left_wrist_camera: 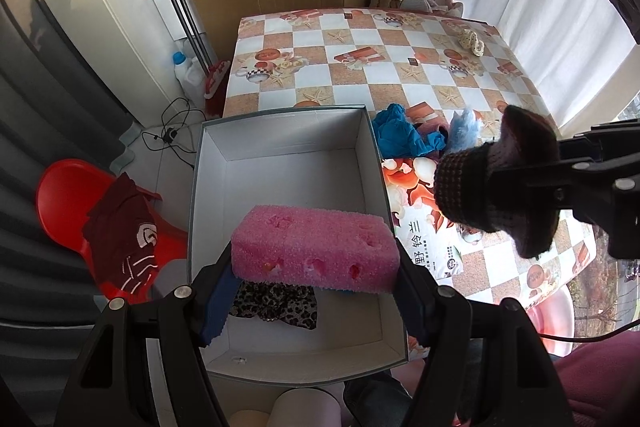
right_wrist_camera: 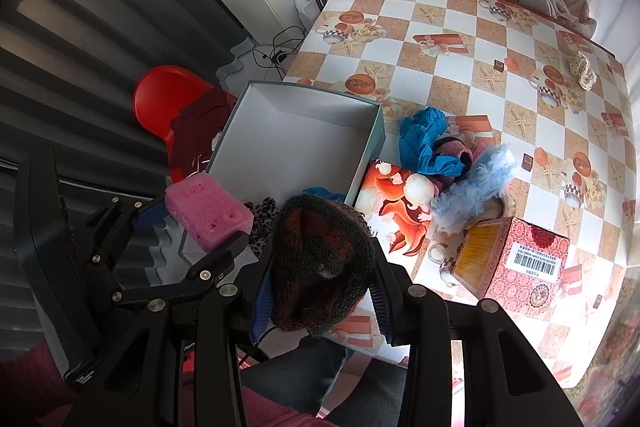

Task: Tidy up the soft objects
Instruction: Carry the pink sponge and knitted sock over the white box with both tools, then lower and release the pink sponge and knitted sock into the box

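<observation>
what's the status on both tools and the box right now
Left tool shut on pink sponge, over the box. Right tool shut on dark knit hat. Leopard cloth already in box; nothing blocking.

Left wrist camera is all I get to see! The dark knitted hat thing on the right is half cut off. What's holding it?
Observer: The right tool is shut on that dark knitted wool hat, pinched between both fingers.
Operator: Is there anything on the table I can't see?
Observer: Yes, a red patterned cardboard box with a barcode sits near the table's front edge.
Operator: What's next to it?
Observer: A fluffy light blue soft toy lies just beside it, by the crumpled blue cloth.
</observation>
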Tool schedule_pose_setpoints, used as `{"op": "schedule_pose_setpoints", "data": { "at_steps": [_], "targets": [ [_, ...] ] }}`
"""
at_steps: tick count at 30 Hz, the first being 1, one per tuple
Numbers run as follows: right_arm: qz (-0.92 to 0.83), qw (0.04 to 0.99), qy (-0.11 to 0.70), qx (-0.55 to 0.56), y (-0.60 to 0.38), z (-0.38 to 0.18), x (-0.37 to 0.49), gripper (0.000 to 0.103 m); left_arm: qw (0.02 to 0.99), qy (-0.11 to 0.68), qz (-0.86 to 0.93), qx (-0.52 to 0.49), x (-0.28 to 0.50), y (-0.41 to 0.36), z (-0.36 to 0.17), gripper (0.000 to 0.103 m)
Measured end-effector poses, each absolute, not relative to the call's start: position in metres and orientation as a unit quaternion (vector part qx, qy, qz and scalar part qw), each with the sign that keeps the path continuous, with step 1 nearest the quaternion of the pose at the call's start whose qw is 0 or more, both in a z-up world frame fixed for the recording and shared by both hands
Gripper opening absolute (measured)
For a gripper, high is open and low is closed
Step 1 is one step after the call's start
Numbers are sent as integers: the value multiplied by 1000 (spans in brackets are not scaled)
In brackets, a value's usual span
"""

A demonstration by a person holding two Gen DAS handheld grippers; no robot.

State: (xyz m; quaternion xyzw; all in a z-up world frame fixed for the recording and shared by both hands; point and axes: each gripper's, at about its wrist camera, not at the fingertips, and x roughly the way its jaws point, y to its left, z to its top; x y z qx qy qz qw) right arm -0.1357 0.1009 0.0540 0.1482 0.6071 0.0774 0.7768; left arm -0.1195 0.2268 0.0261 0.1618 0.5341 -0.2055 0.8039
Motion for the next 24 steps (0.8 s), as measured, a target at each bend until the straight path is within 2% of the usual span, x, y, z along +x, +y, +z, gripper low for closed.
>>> {"op": "schedule_pose_setpoints", "data": {
  "at_steps": [24],
  "targets": [
    [60, 775, 610, 154, 87, 43, -131, 44, 802, 546, -188, 153, -116, 240, 18, 73]
  ]
}}
